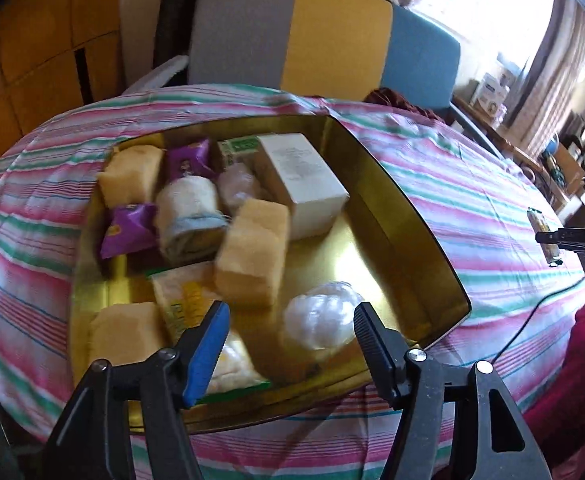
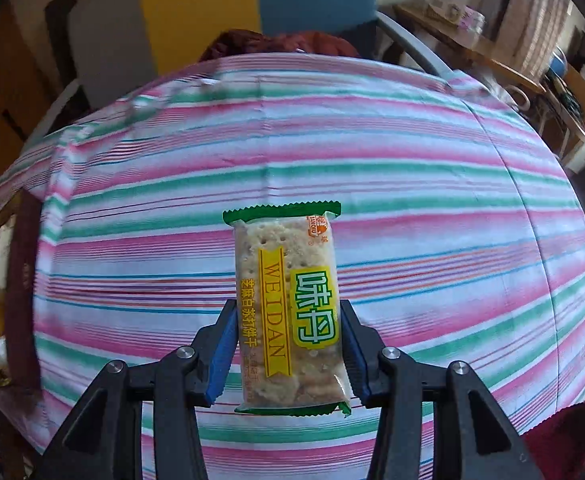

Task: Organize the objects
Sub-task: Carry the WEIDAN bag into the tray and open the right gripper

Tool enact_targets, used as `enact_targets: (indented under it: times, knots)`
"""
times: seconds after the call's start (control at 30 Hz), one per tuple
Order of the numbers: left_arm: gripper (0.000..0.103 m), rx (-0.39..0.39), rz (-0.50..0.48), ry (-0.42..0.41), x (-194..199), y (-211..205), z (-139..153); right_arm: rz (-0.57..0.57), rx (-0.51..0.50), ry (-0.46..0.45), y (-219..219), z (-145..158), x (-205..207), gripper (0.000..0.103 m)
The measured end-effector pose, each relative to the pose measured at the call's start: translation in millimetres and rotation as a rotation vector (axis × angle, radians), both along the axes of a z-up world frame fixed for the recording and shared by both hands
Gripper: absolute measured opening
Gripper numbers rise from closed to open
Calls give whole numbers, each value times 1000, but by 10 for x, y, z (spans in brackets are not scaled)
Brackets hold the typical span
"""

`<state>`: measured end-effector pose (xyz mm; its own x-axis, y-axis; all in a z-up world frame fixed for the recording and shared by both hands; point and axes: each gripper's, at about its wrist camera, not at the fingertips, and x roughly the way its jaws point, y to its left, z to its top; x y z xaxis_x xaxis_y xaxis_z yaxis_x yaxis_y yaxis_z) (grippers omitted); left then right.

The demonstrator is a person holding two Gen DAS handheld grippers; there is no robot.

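Gold-lined tin (image 1: 408, 248) on the striped cloth (image 1: 472, 184) of the desk, crowded at its far left with yellow sponges (image 1: 252, 252), purple packets (image 1: 128, 230), a rolled cloth (image 1: 188, 216) and a white box (image 1: 304, 184). Left gripper (image 1: 288, 324) above the tin's near end, jaws parted and gripping nothing, a white wad (image 1: 320, 320) lying between and beyond them. Right gripper (image 2: 288, 320) clamped on a cracker packet (image 2: 288, 280), upright over the cloth, right of the tin.
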<state>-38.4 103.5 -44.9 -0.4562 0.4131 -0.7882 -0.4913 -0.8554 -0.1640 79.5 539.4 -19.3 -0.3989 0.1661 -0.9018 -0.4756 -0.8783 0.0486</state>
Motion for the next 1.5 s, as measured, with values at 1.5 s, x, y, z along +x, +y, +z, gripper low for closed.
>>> enact_targets:
  times: [1.5]
  knots:
    - [100,-12,330,194,59,-885,278,572,-6,40,-3050,-393,-1142,56]
